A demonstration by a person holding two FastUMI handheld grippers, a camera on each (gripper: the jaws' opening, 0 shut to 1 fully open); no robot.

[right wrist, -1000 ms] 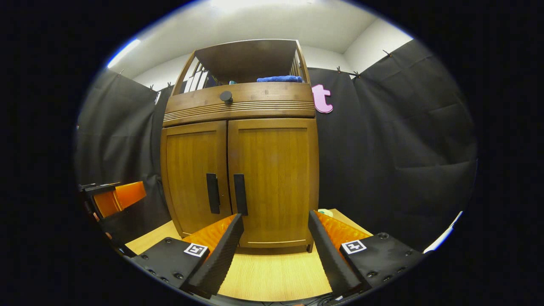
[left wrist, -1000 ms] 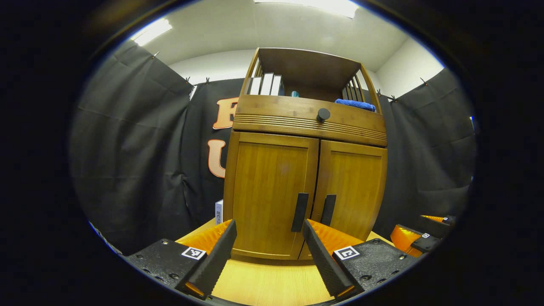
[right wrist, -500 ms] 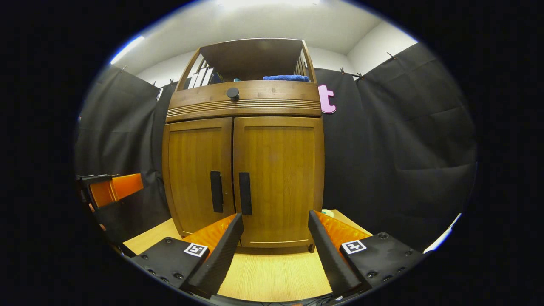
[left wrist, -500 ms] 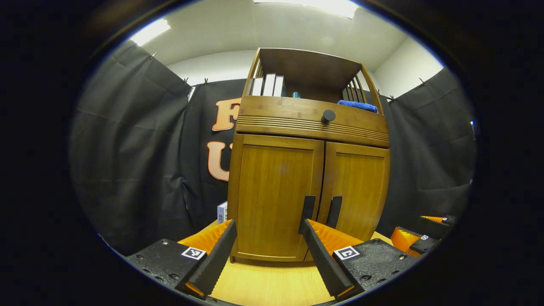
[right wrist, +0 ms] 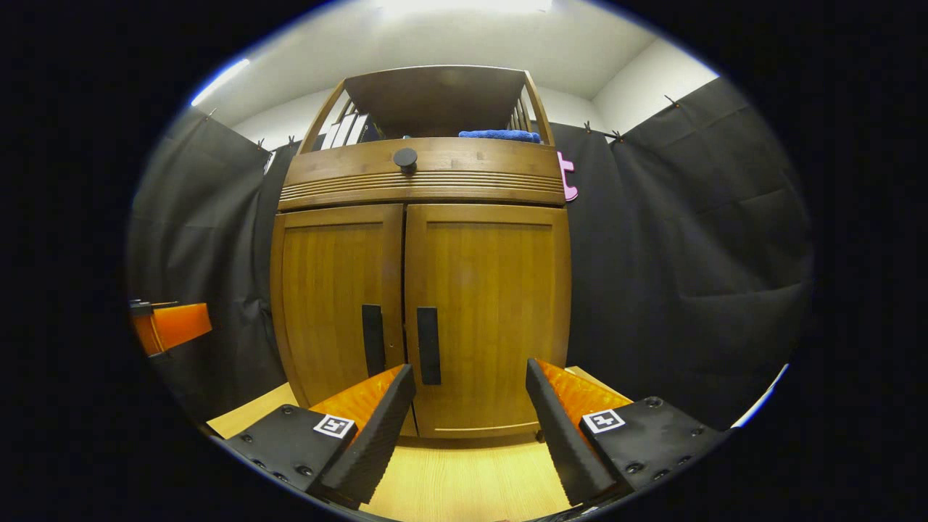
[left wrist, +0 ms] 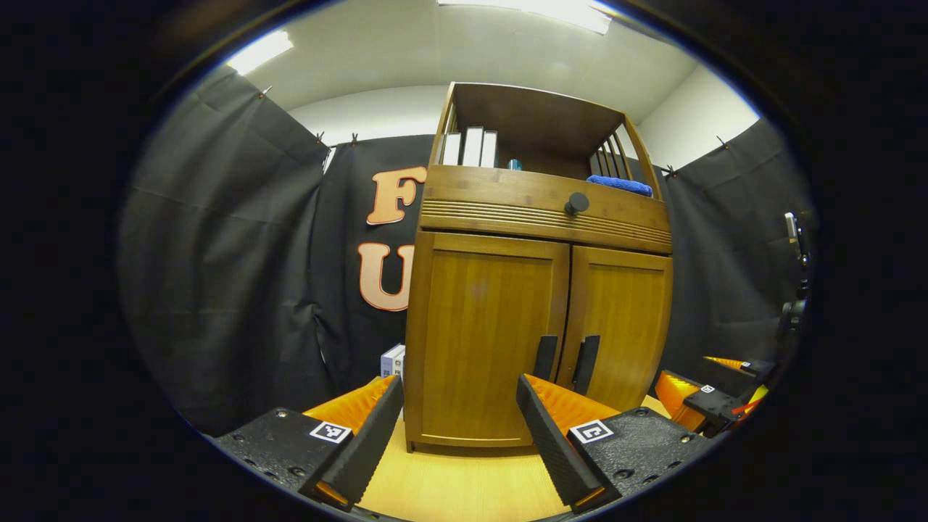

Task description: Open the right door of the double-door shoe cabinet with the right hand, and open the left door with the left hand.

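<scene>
Straight ahead of both sets of jaws, tall brown wooden double-door shoe cabinet (right wrist: 420,239) on pale wooden tabletop (right wrist: 464,486), both doors closed. Beyond the right gripper (right wrist: 471,428), fingers spread wide and holding nothing, right door (right wrist: 489,312), its black vertical handle (right wrist: 428,346) just above the left finger. Beyond the left gripper (left wrist: 457,442), likewise released and empty, left door (left wrist: 482,341), its black handle (left wrist: 544,357) just above the right finger. Higher up, ribbed drawer front with round black knob (right wrist: 405,157); on the open shelf, folded blue cloth (right wrist: 500,135).
</scene>
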